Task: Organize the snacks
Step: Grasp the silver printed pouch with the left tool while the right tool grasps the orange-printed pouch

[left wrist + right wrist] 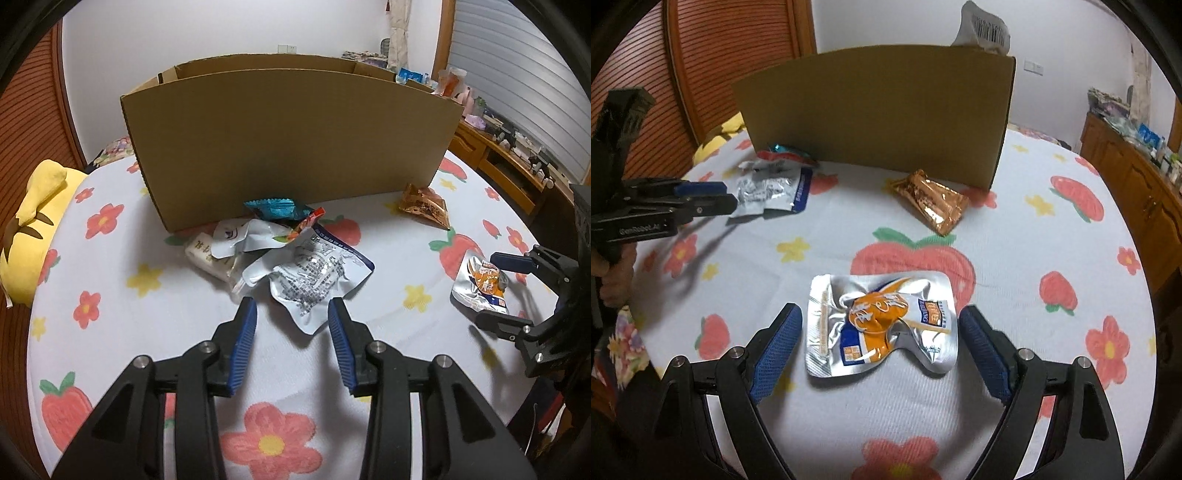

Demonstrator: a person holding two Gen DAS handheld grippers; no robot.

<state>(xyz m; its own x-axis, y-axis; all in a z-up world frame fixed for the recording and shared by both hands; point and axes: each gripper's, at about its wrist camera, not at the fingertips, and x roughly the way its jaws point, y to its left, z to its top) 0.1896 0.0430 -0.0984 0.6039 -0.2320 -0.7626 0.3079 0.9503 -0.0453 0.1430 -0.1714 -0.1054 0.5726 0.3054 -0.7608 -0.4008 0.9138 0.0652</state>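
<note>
Nearest in the left wrist view, the left gripper (291, 310) points down at the white bedsheet printed with red flowers and strawberries (177, 306). Its 2 blue-padded jaws stand spread apart, and the near corner of a crumpled silver foil packet with blue edging and dense printed text (314, 280) lies between their tips; the pads do not press on it.

In the right wrist view, the right gripper (881, 317) has its jaws spread wide, 1 on either side of a flat silver pouch with an orange and blue label (882, 325), which lies on the sheet with a gap to each pad.

Just beyond the silver text packet sits a loose heap: a white torn-open wrapper (251, 234), a pale cream packet with dark characters (207, 254) on its left, a small red and orange wrapper (312, 218), and, farthest, a teal crinkle-edged wrapper (275, 206) lying against the box.

Farther right, apart from the heap, a shiny copper-brown foil packet (931, 201) lies near the box's right corner.

Behind all of these stands a large open brown cardboard box (288, 144), with a white bag bearing a barcode (986, 24) sticking up above its rim.

At the far left, a yellow plush toy (40, 221) rests on the edge of the bed.
</note>
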